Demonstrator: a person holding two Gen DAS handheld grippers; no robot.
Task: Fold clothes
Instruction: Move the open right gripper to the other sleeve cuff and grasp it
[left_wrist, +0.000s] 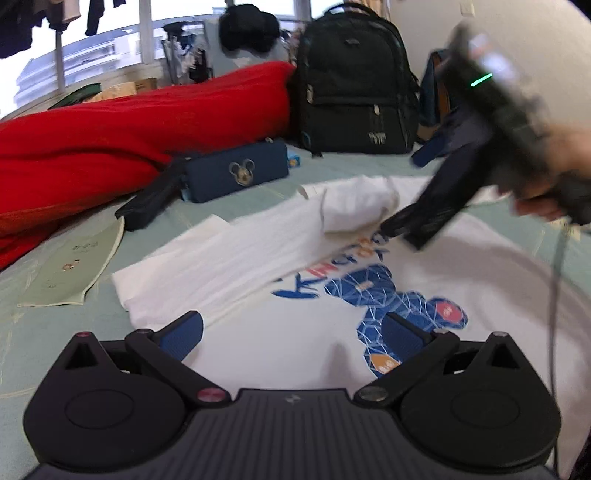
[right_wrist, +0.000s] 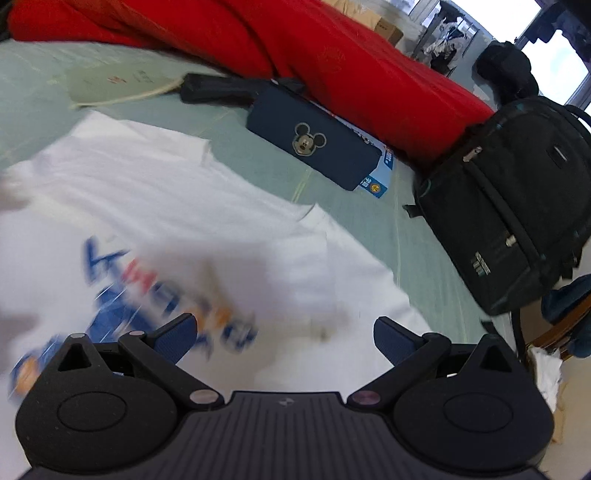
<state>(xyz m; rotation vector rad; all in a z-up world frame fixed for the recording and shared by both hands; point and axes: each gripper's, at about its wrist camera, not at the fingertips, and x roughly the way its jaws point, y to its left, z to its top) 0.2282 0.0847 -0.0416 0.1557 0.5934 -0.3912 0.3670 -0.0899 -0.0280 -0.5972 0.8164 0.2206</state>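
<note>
White, blue and red across a pale green bed

My jaws are black with blue ribbed pads (left_wrist: 183, 335); the T-shirt (left_wrist: 258, 251) below them is white, printed with blue and red lettering over a blue figure webbed in thin white lines, with red and orange patches; the bed sheet (left_wrist: 33, 332) is pale green; the blanket (left_wrist: 129, 129) behind is plain bright red; the pouch (right_wrist: 314, 142) is navy with a mouse-head badge; the backpack (left_wrist: 354, 85) is black.
</note>
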